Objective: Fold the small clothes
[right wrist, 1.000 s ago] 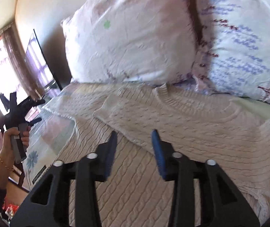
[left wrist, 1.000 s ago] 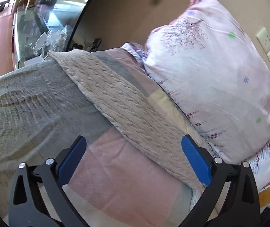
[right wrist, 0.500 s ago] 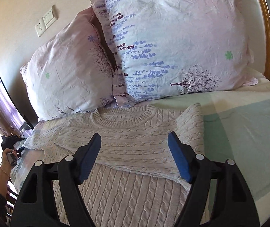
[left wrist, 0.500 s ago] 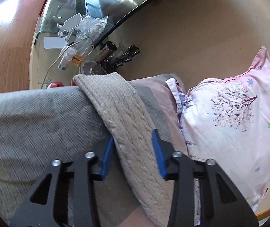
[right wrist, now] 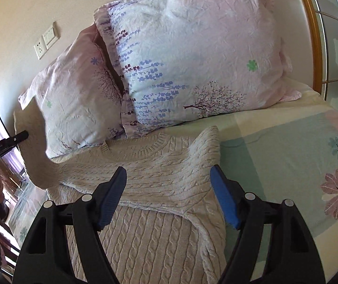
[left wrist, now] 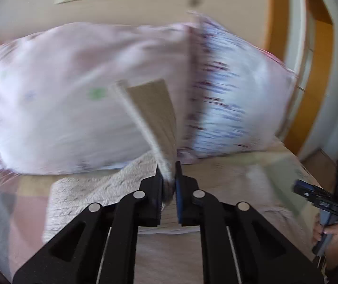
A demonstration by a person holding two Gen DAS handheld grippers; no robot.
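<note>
A cream cable-knit sweater (right wrist: 159, 177) lies on the bed below the pillows, its right sleeve folded across the chest. My left gripper (left wrist: 169, 177) is shut on the sweater's left sleeve (left wrist: 154, 116) and holds it lifted in the air; that view is motion-blurred. In the right wrist view the lifted sleeve (right wrist: 34, 142) hangs at the far left, next to the left gripper (right wrist: 15, 139). My right gripper (right wrist: 169, 196) is open and empty just above the folded sleeve and chest.
Two floral pillows (right wrist: 192, 59) (right wrist: 74, 99) lean against the wall behind the sweater. The floral bedsheet (right wrist: 299, 153) spreads to the right. A wooden frame with glass panels (right wrist: 322, 35) stands at the bed's right edge. Wall sockets (right wrist: 47, 39) sit above the pillows.
My left gripper has shut on the left sleeve and swung it up from the bed's edge toward the pillows. My right gripper stayed open and shifted slightly over the sweater.
</note>
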